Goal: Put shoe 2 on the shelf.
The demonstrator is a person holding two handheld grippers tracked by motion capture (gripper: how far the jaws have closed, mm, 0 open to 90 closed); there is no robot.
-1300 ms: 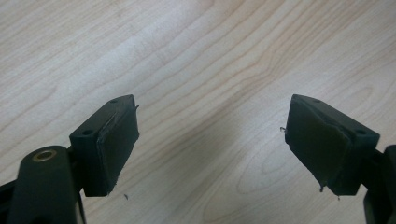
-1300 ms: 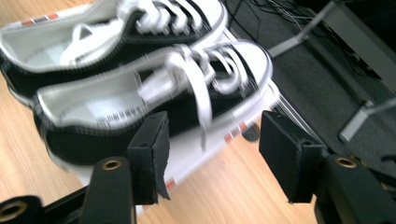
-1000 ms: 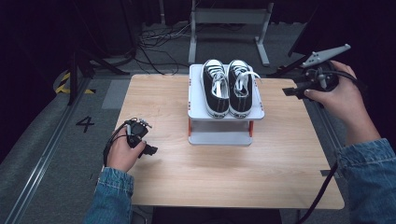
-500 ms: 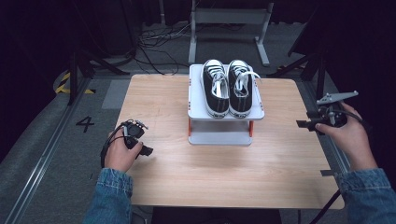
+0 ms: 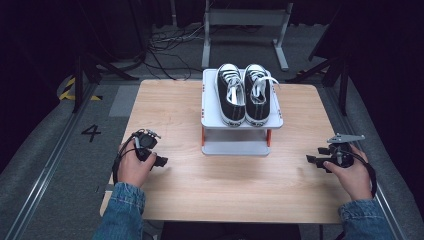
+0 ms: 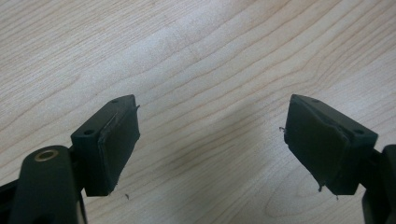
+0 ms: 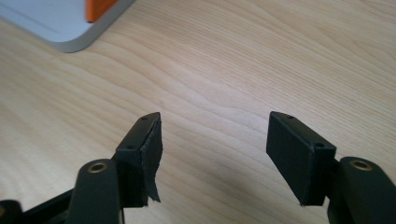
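Sneakers set on the rack
The pair of sneakers (image 5: 246, 94) sits on the far top shelf of the rack (image 5: 242, 145); left gripper (image 5: 161, 160) and right gripper (image 5: 311, 159) rest near, both gaping and empty, its jaws just widening; seemingly nothing remains.

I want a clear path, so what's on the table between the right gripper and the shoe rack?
Nothing: in the high view the wood of the table between the right gripper and the shoe rack is bare, and the right gripper view shows bare wood ahead too.
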